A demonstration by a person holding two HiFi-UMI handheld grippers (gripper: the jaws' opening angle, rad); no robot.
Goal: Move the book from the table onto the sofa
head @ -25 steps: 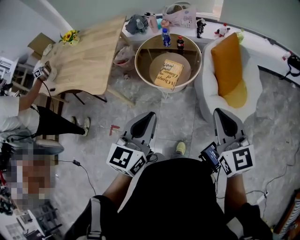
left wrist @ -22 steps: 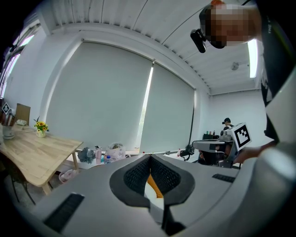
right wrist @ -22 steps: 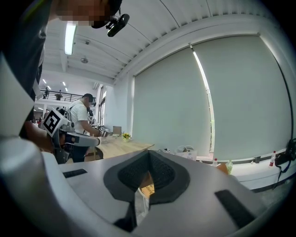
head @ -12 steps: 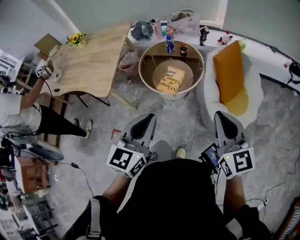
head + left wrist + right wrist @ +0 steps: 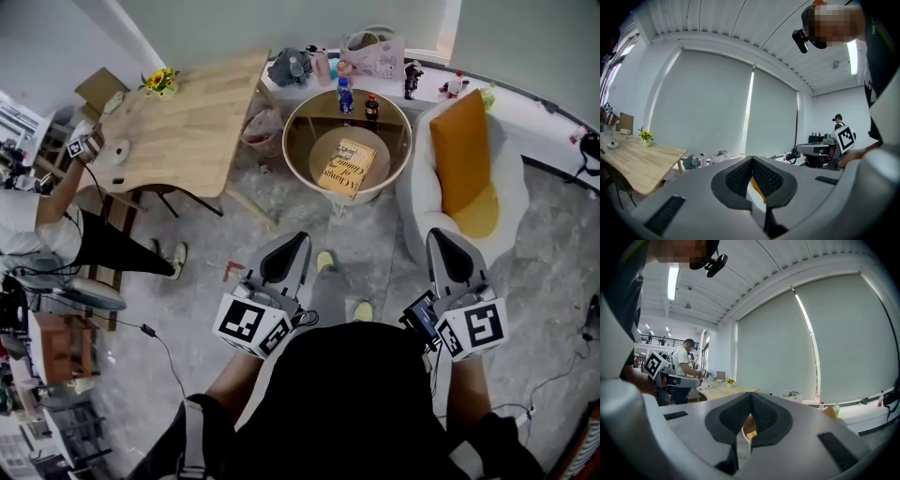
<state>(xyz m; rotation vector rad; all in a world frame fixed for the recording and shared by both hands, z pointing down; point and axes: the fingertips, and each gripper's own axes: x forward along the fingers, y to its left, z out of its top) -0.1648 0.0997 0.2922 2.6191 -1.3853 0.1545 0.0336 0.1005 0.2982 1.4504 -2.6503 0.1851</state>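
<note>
The yellow book [image 5: 347,169] lies flat inside the round table [image 5: 292,142], on its tan inner surface, far ahead of both grippers. The white sofa [image 5: 419,192] with an orange cushion [image 5: 461,150] stands right of that table. My left gripper [image 5: 302,236] is held low over the floor, its jaws closed to a point with nothing in them; in the left gripper view the left gripper [image 5: 751,160] has its pads meeting. My right gripper [image 5: 437,234] points toward the sofa's front, shut and empty, and the right gripper [image 5: 751,395] shows the same in its own view.
Two bottles [image 5: 345,96] stand on the round table's far side. A wooden table [image 5: 187,122] is to the left, with a person [image 5: 33,220] beside it. Bags and toys line the ledge [image 5: 375,56] by the wall. A cable [image 5: 164,342] crosses the floor at left.
The round table, book and sofa have slid lower in the head view, so they are nearer. A foot has come forward between the grippers. Both grippers stay shut.
</note>
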